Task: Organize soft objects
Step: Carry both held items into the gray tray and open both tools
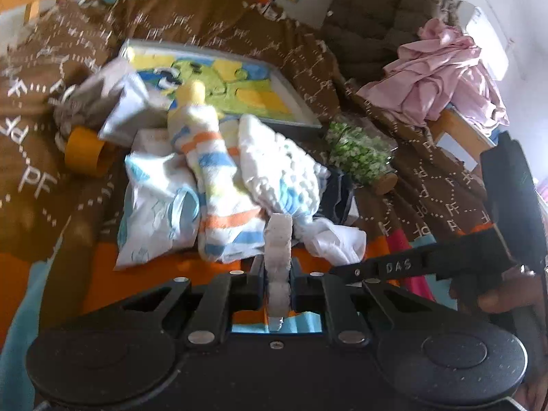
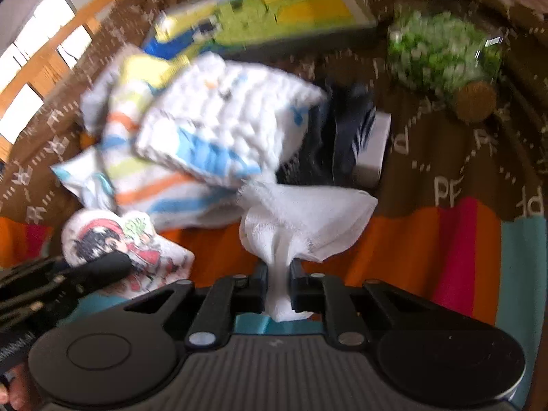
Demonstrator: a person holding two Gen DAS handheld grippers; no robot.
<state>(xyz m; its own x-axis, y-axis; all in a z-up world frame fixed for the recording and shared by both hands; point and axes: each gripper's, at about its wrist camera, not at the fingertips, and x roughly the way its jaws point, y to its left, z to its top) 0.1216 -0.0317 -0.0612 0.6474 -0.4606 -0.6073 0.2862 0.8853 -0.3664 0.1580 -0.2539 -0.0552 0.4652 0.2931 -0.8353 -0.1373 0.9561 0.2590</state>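
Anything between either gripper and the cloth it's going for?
No. The left gripper is already shut on the printed cloth, and the right gripper on the white gauze cloth. Nothing sits between pads and fabric.

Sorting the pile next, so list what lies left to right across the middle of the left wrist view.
Orange roll → white printed pouch → striped towel → white knitted cloth → jar of green sprigs → pink garment.

Soft clutter point(image 1: 219, 185) on brown blanket point(image 1: 445, 188)
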